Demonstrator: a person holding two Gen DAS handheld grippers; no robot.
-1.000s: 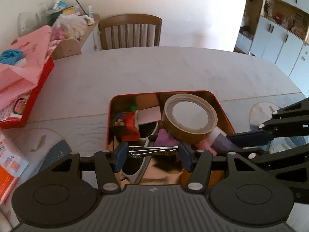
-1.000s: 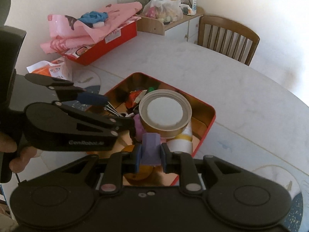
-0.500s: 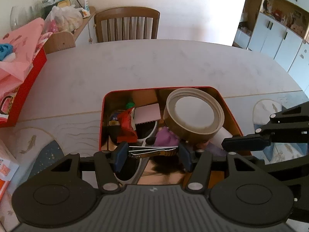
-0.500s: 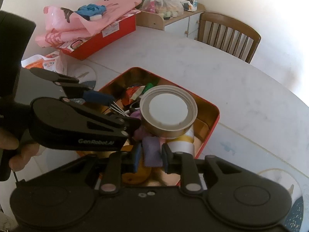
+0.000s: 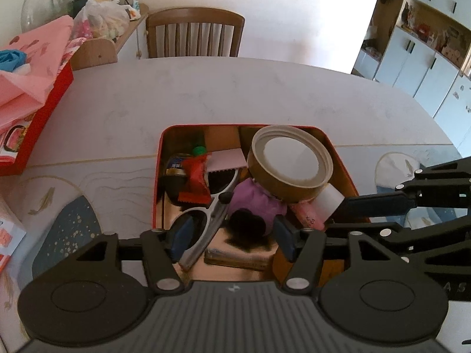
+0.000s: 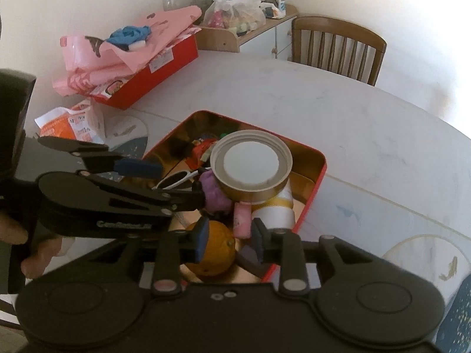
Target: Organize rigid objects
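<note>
- Left wrist view: the left gripper (image 5: 231,236) hangs over the near end of the red tin (image 5: 157,176), its jaws spread wide with nothing between the pads.
- Under that gripper, inside the tin, lie white-framed sunglasses (image 5: 206,220) and a dark furry lump (image 5: 247,223).
- Right wrist view: the right gripper (image 6: 228,239) is likewise parted and empty, over the tin's near corner.
- Below it in the tin sit an orange (image 6: 216,251) and a dark purple block (image 6: 250,257).
- Just past the orange, still in the tin, a pink tube (image 6: 242,220) touches a white roll with a gold band (image 6: 278,209).
- A purple soft lump (image 5: 256,203) sits mid-tin, next to the sunglasses.
- A round brown can with a white lid (image 5: 290,164) leans across the tin's right half, resting on the other things.
- In the tin's left half lie a red wrapper (image 5: 194,176), a dark jar (image 5: 176,166), a green cap (image 5: 199,150) and a pink card (image 5: 228,160).
- The tin stands on the pale desk (image 5: 235,88).
- Left of the tin, at the desk's edge, is a red box (image 6: 164,67) heaped with pink paper (image 6: 129,50).
- Beyond the tin, at the desk's far side, stands a wooden chair (image 5: 194,32).
</note>
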